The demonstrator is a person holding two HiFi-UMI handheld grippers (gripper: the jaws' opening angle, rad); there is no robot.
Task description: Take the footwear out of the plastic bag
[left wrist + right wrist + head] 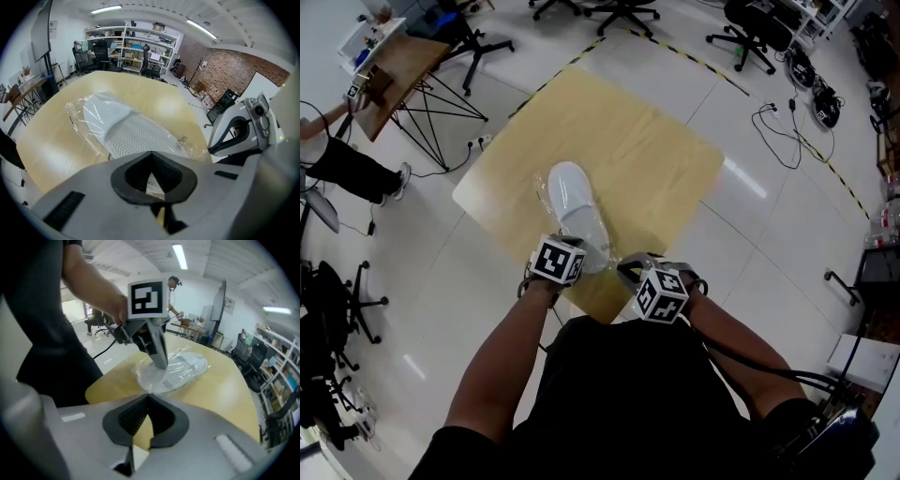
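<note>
A white slipper [572, 202] lies sole-up inside a clear plastic bag [602, 251] on a light wooden table [656, 159]. My left gripper [577, 247] is shut on the bag at the slipper's near end. In the right gripper view its fingers [160, 359] come down onto the bag [150, 378] over the slipper [187, 364]. In the left gripper view the zigzag sole [136, 131] lies just past the closed left gripper [150, 154]. My right gripper [628, 267] is shut on the bag's near edge, and in its own view the right gripper [149, 395] meets the film at its tips.
The table's near corner is right under my grippers. Office chairs [750, 28] stand at the back, and a folding desk [394, 75] and a person's legs [356, 173] are at the left. Cables [778, 122] and a striped tape line [694, 56] cross the tiled floor.
</note>
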